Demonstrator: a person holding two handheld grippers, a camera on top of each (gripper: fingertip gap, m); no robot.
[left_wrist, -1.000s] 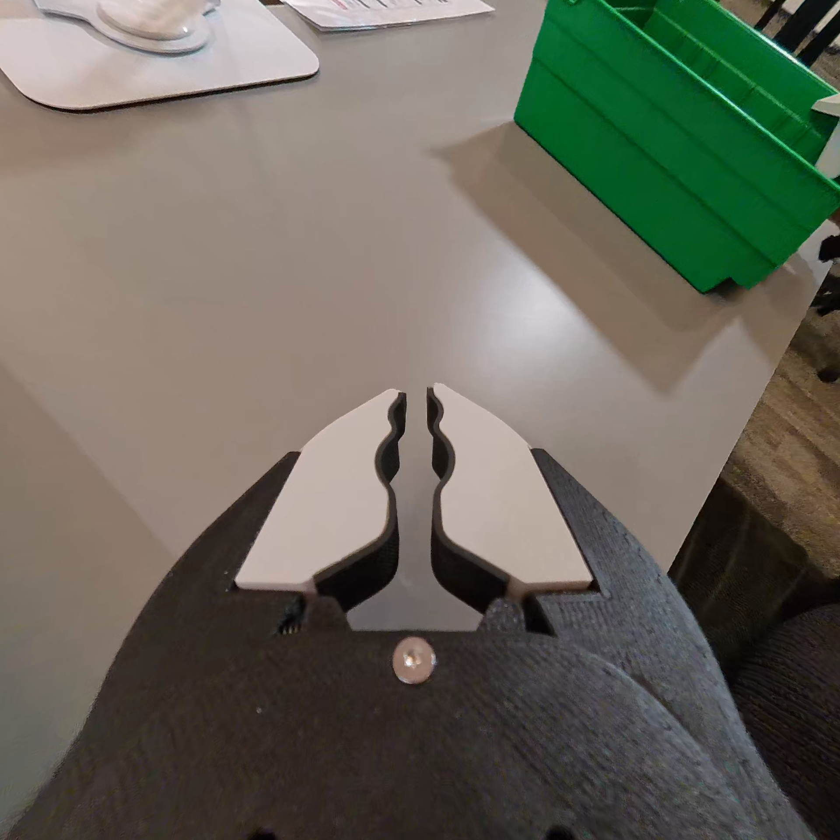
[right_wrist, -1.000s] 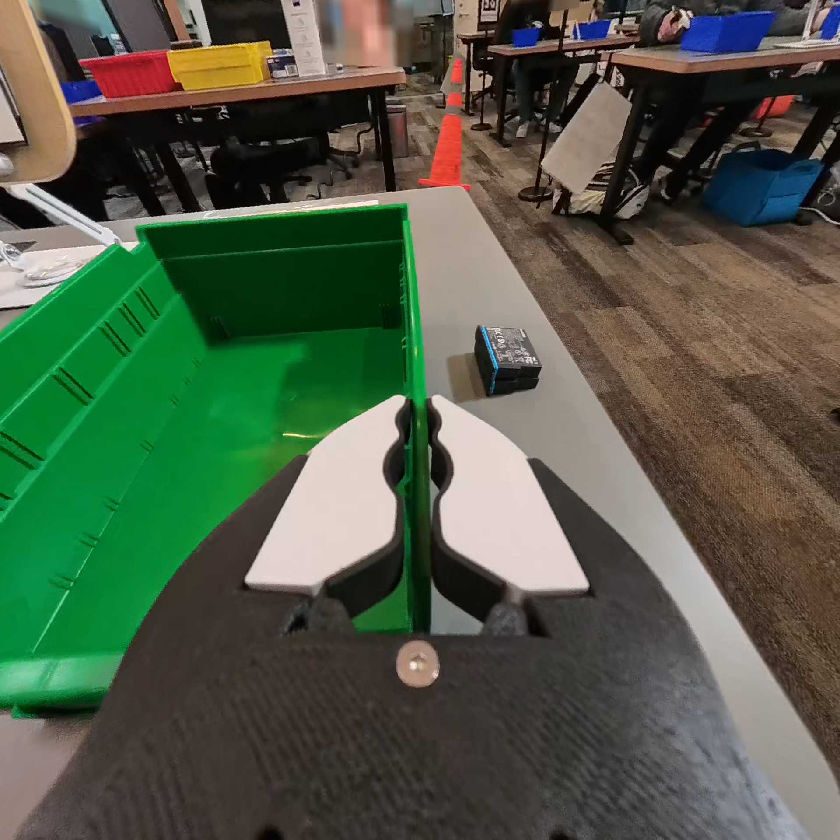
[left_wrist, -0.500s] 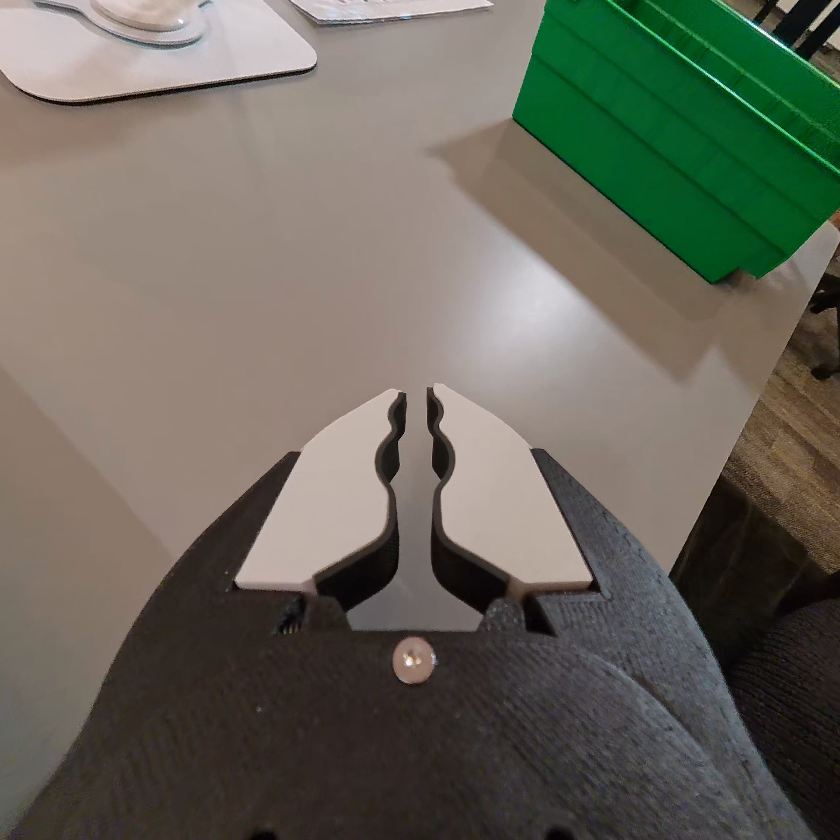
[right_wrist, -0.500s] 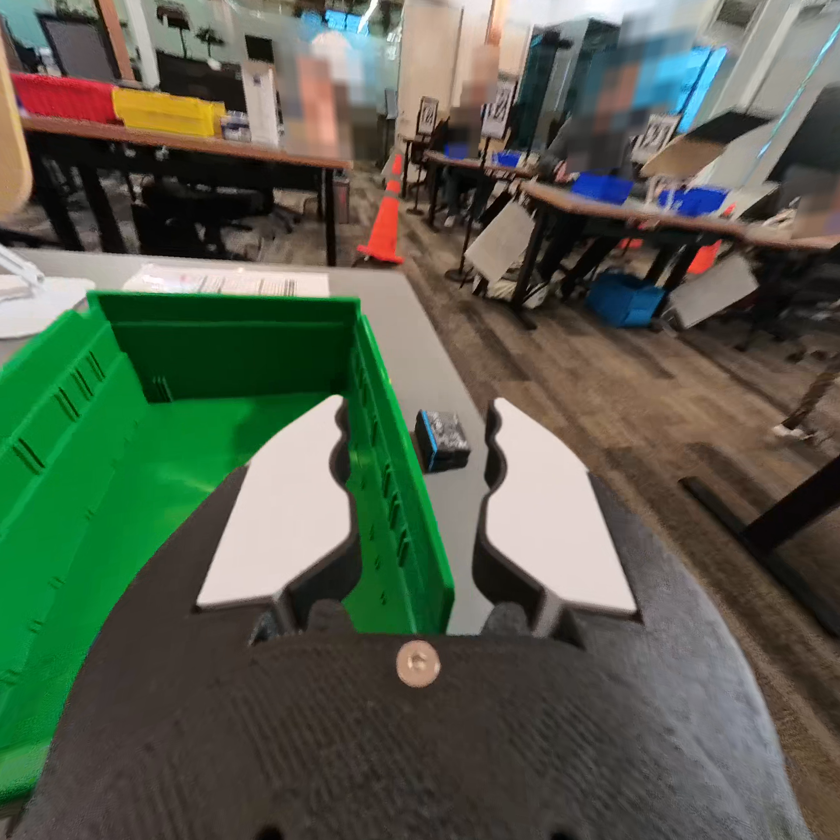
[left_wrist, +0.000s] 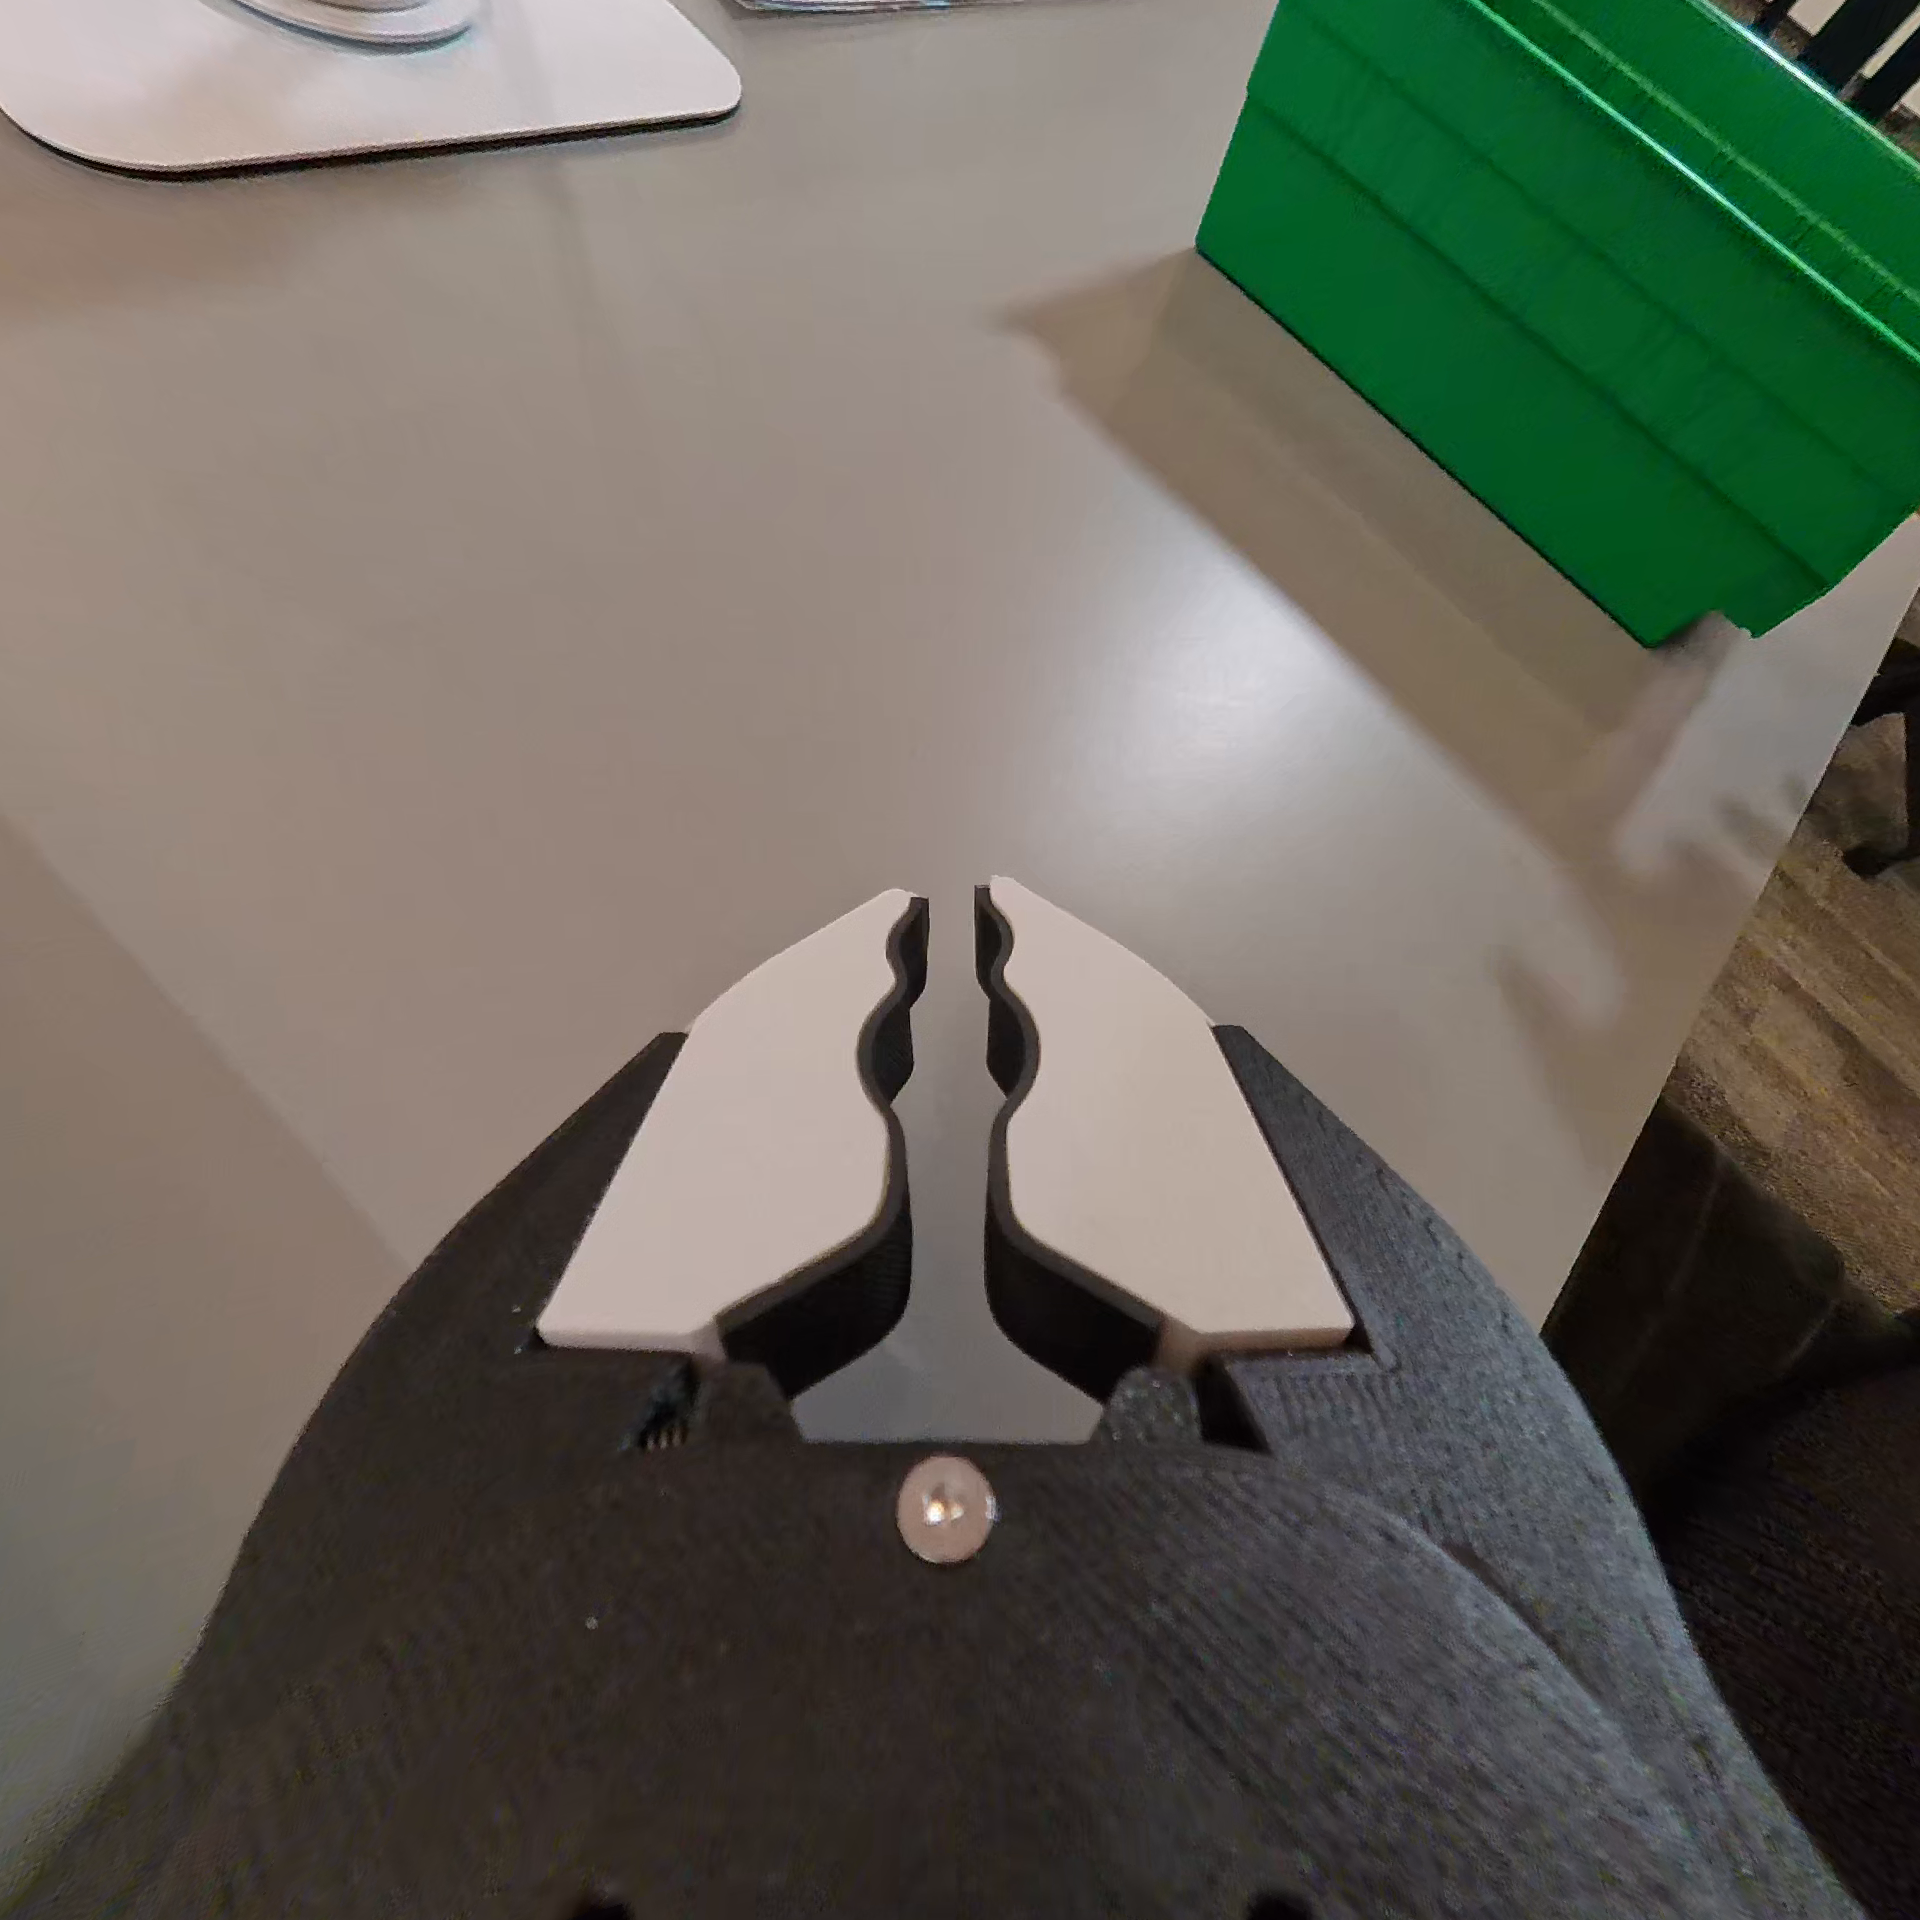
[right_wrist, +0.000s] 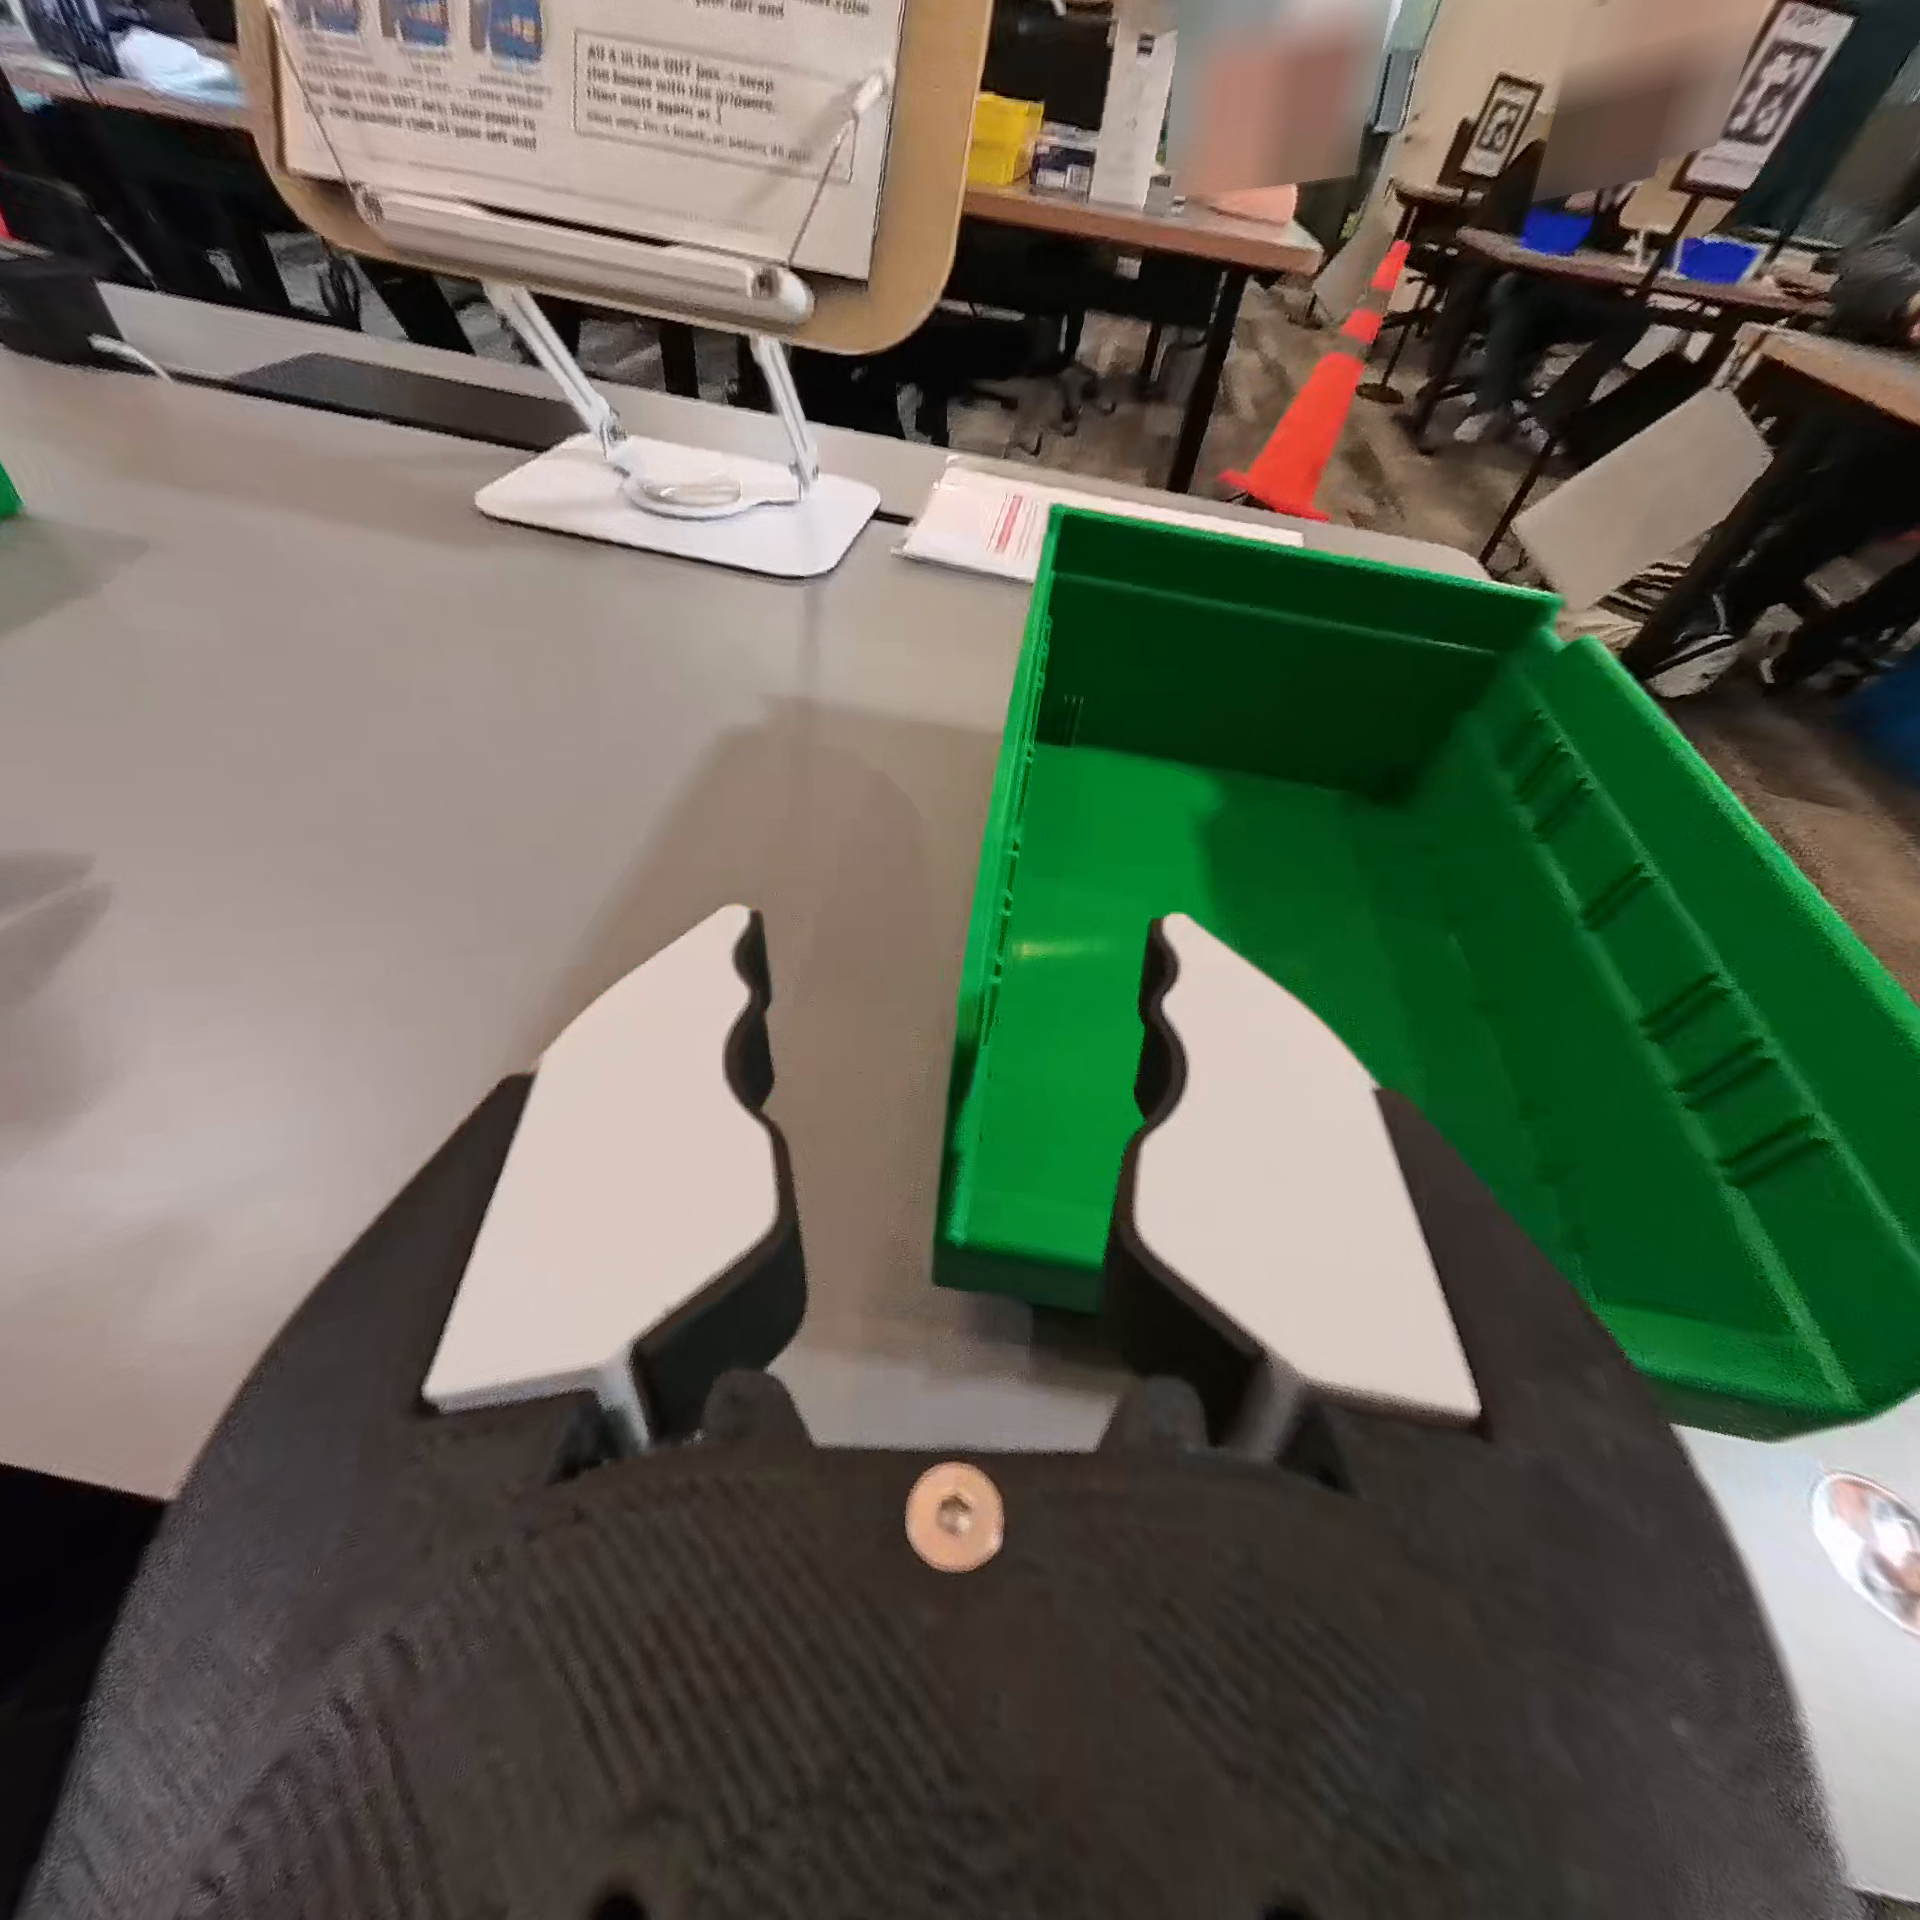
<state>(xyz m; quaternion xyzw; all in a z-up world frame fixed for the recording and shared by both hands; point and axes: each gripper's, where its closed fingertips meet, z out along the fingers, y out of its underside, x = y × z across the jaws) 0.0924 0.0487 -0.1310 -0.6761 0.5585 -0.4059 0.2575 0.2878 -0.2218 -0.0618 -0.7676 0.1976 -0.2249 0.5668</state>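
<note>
Two handheld tools work over one grey counter (left_wrist: 623, 582).

The left tool (left_wrist: 951, 904) hovers low over bare counter surface, its two grey-faced fingers (left_wrist: 758, 1143) drawn nearly together with only a thin slit between the tips. It holds nothing and touches nothing.

The right tool (right_wrist: 951, 920) has its two fingers (right_wrist: 623, 1143) spread wide apart and empty. Its right finger overlaps the near end of one green bin (right_wrist: 1299, 883) in the right wrist view; whether it touches the bin cannot be told. The left finger sits over bare counter just beside the bin's left wall.

The single green bin is open-topped and nothing shows in the part of its interior that can be seen. It stands toward the counter's right edge, running lengthwise from near to far, with ribbed slots along its inner right wall. In the left wrist view the same bin (left_wrist: 1558, 312) appears well apart from the left tool, toward the far right, its near corner close to the counter edge.

Beyond the bin, at the counter's far edge, lies one white sheet of paper (right_wrist: 987, 525). To its left stands one white stand base (right_wrist: 675, 509) with two slanted legs, carrying one tan board (right_wrist: 613, 135) with a printed page. The base's rounded corner (left_wrist: 520, 73) also shows at the far left in the left wrist view.

Past the counter, one orange cone (right_wrist: 1309, 416) stands on the floor among other desks.
</note>
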